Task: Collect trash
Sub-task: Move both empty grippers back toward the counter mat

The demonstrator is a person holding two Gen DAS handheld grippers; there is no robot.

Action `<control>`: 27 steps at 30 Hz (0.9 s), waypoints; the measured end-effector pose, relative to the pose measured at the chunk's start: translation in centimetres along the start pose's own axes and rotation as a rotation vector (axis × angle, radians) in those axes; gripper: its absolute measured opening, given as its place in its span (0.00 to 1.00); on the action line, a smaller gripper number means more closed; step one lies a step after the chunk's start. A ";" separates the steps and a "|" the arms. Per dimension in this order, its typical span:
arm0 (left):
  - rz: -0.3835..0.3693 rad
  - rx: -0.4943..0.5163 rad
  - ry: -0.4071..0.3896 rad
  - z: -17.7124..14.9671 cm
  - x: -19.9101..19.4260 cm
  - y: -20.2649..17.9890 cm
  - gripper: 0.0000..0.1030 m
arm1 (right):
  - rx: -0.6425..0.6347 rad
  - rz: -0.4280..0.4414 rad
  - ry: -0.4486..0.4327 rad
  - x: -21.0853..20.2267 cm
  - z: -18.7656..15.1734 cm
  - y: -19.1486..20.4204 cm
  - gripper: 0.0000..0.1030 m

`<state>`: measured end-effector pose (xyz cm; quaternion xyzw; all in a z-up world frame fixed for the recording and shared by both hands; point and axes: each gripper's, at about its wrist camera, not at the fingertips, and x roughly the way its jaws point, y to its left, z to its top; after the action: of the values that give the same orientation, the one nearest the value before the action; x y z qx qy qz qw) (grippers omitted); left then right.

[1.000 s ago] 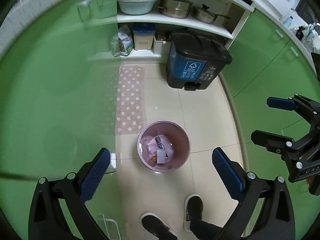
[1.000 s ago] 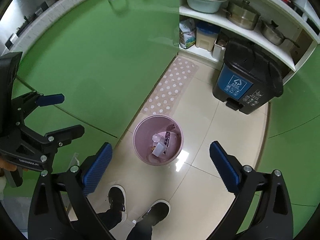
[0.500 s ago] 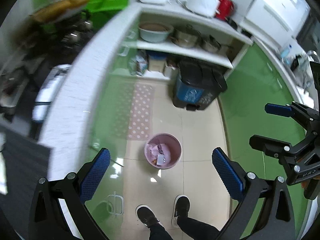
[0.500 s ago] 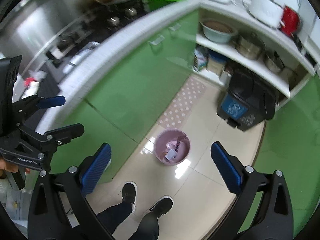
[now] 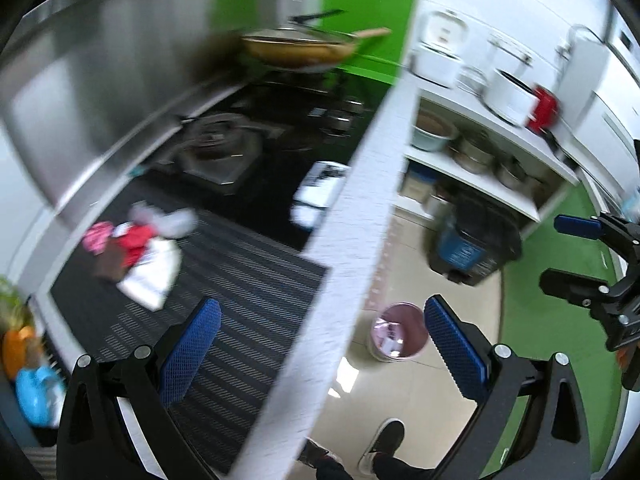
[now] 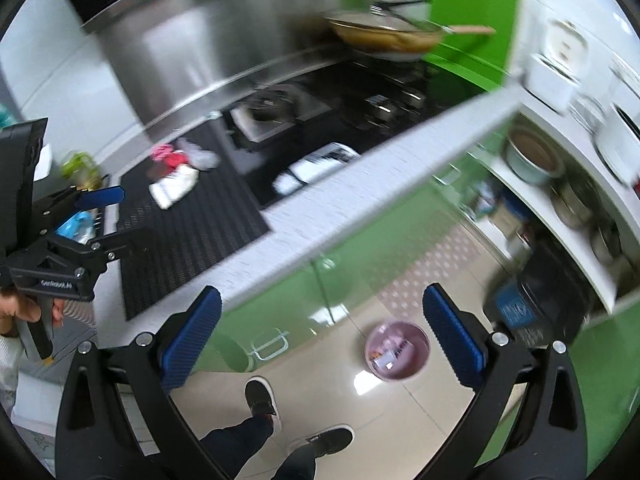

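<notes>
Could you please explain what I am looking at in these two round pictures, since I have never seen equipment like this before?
There is no robot here: a person stands in a kitchen and holds one hand-held two-finger gripper in each hand. Each gripper carries a wide-angle camera looking forward along its fingers, hence the round, bent pictures. One picture comes from the left gripper, the other from the right gripper; each also catches the other gripper at its edge. Both are open and hold nothing. On the dark mat on the counter lies a small heap of wrappers and paper, apparently the trash to collect. On the floor below stands a pink wastebasket that already has some scraps in it, with a black pedal bin further back. The person's shoes show at the bottom.
</notes>
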<state>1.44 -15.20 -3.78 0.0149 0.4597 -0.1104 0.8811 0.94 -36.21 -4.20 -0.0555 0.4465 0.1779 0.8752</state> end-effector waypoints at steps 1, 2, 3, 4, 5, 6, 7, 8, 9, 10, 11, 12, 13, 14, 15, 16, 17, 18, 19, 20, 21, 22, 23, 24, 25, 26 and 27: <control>0.022 -0.015 -0.003 -0.1 -0.6 1.4 0.95 | -0.011 0.008 -0.003 0.1 0.4 0.6 0.96; 0.041 -0.032 -0.006 -0.3 -1.3 2.7 0.95 | -0.026 0.020 -0.006 0.4 1.1 1.6 0.96; 0.052 -0.043 -0.009 -0.2 -1.5 3.6 0.95 | -0.038 0.031 -0.008 0.6 1.6 2.6 0.96; 0.067 -0.056 -0.012 -0.4 -2.0 4.8 0.95 | -0.049 0.041 -0.010 0.8 2.0 3.4 0.96; 0.080 -0.066 -0.013 -0.5 -2.4 5.7 0.95 | -0.063 0.051 -0.010 1.2 2.6 4.4 0.96; 0.095 -0.080 -0.015 -0.7 -2.9 7.1 0.95 | -0.077 0.063 -0.012 1.6 3.1 5.5 0.96; 0.102 -0.087 -0.016 -0.8 -3.1 7.8 0.95 | -0.087 0.073 -0.012 1.9 3.6 6.4 0.96; 0.113 -0.095 -0.016 -1.0 -3.4 8.9 0.95 | -0.094 0.079 -0.012 2.3 4.0 7.1 0.96; 0.117 -0.100 -0.016 -1.1 -3.6 9.7 0.95 | -0.100 0.084 -0.012 2.6 4.3 7.7 0.96; 0.119 -0.107 -0.017 -1.2 -3.7 10.7 0.95 | -0.105 0.089 -0.011 3.0 4.7 8.4 0.96; 0.121 -0.112 -0.017 -1.3 -3.7 11.3 0.95 | -0.109 0.098 -0.010 3.6 5.3 9.3 0.96; 0.127 -0.117 -0.016 -1.4 -3.6 12.2 0.95 | -0.113 0.101 -0.011 3.9 5.5 10.0 0.96; 0.129 -0.123 -0.012 -1.5 -3.4 13.0 0.95 | -0.119 0.103 -0.008 4.5 5.9 10.8 0.96; 0.126 -0.130 -0.007 -1.6 -3.2 13.8 0.95 | -0.123 0.106 -0.006 4.9 6.1 11.3 0.96; 0.125 -0.134 -0.005 -1.7 -2.9 14.3 0.95 | -0.128 0.110 -0.004 5.3 6.4 11.9 0.96; 0.125 -0.137 -0.002 -1.8 -2.7 14.6 0.95 | -0.134 0.112 -0.004 5.6 6.6 12.4 0.96; 0.126 -0.139 0.003 -1.8 -2.3 15.0 0.95 | -0.143 0.111 -0.001 6.1 6.9 13.0 0.96; 0.125 -0.141 0.007 -1.8 -2.0 15.3 0.95 | -0.149 0.112 0.002 6.5 7.1 13.5 0.96; 0.126 -0.143 0.010 -1.7 -1.7 15.6 0.95 | -0.152 0.114 0.005 6.9 7.2 13.8 0.96; 0.125 -0.149 0.015 -1.7 -1.3 16.0 0.95 | -0.156 0.115 0.011 7.4 7.4 14.1 0.96; 0.124 -0.155 0.019 -1.7 -0.9 16.2 0.95 | -0.160 0.114 0.017 7.8 7.6 14.3 0.96; 0.122 -0.165 0.026 -1.7 -0.4 16.6 0.95 | -0.163 0.115 0.021 8.2 7.8 14.5 0.96; 0.121 -0.173 0.030 -1.7 0.1 16.9 0.95 | -0.169 0.117 0.028 8.7 8.1 14.6 0.96; 0.119 -0.187 0.036 -1.7 0.7 17.3 0.95 | -0.176 0.118 0.033 9.1 8.3 14.7 0.96; 0.116 -0.200 0.044 -1.7 1.3 17.5 0.95 | -0.183 0.119 0.038 9.6 8.6 14.7 0.96; 0.113 -0.212 0.053 -1.8 2.1 17.8 0.95 | -0.192 0.121 0.046 10.2 8.8 14.7 0.96; 0.112 -0.220 0.061 -1.8 2.7 18.0 0.95 | -0.197 0.124 0.050 10.8 9.0 14.7 0.96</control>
<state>5.22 2.10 -8.37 -0.0529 0.4938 -0.0095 0.8679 8.24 -17.38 -6.58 -0.1179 0.4512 0.2733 0.8413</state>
